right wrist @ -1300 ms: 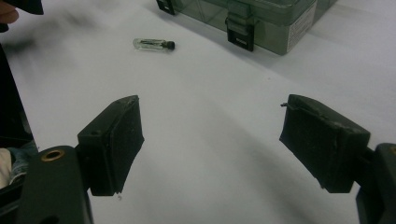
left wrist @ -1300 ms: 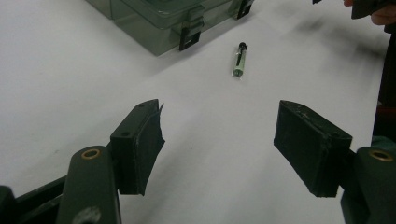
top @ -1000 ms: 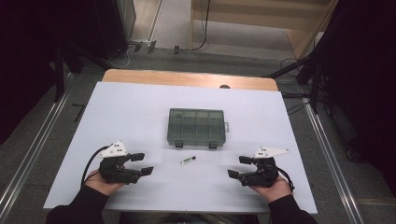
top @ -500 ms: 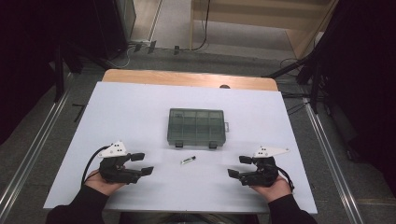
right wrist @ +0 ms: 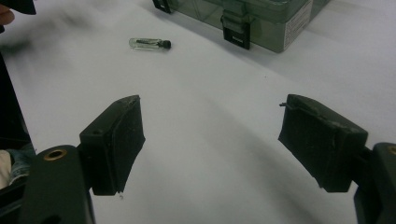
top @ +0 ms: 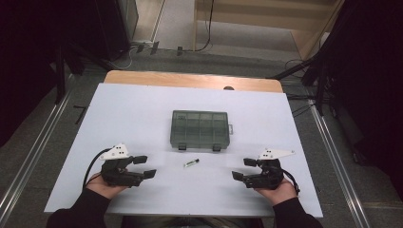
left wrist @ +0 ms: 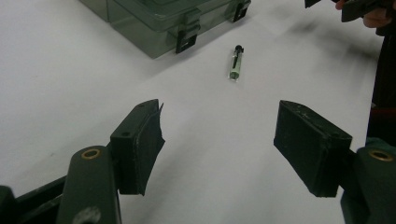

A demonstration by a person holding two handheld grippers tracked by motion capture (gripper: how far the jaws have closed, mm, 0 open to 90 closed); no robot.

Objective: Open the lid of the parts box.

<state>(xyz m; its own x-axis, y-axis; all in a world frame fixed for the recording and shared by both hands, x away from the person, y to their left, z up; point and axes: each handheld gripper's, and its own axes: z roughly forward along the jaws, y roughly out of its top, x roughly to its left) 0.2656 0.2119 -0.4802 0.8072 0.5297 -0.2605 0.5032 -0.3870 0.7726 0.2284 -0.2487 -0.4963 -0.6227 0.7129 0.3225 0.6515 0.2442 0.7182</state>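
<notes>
both claws just parked on the white surface, left claw wide open with nothing in it, right claw same deal, tiny vial lying between them, right in front of the closed box

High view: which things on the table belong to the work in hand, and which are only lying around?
Belongs to the work:
small vial
compartment box, latched shut
left gripper, jaws open
right gripper, jaws open

Only lying around:
cables on the floor
</notes>
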